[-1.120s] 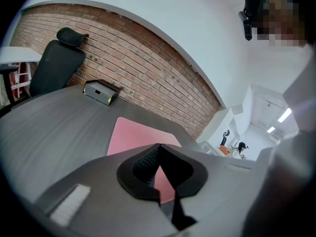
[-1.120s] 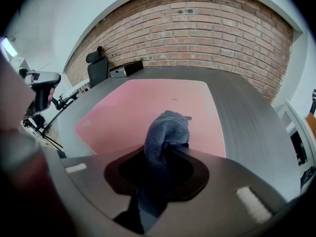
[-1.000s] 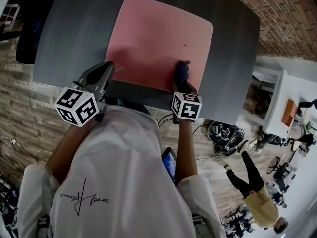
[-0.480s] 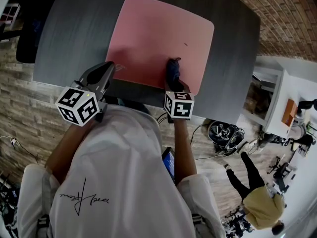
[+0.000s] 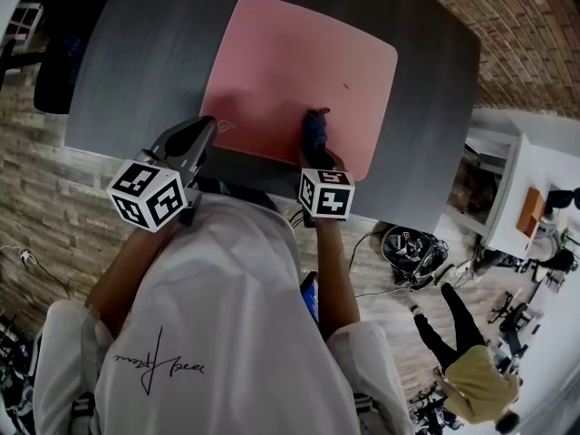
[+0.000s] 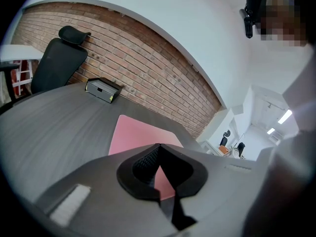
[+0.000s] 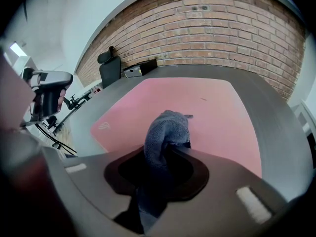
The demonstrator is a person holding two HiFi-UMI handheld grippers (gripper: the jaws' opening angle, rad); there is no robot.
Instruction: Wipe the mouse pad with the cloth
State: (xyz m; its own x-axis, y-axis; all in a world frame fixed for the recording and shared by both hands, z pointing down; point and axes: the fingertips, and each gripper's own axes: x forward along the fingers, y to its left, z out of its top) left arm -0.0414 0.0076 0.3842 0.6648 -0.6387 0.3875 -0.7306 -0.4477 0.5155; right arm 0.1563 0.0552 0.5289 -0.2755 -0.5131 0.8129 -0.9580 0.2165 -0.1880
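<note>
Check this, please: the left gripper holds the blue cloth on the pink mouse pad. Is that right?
Not quite. It is the right gripper that holds the blue cloth on the pink mouse pad. The right gripper view shows the cloth clamped between its jaws. The left gripper is shut on nothing.

The right gripper was down on the pink mouse pad, with the dark blue cloth bunched at its tip, close to the pad's near edge. The left gripper sat by the pad's near left corner, over the dark grey table. A small dark speck showed on the pad, beyond the cloth and slightly right.
</note>
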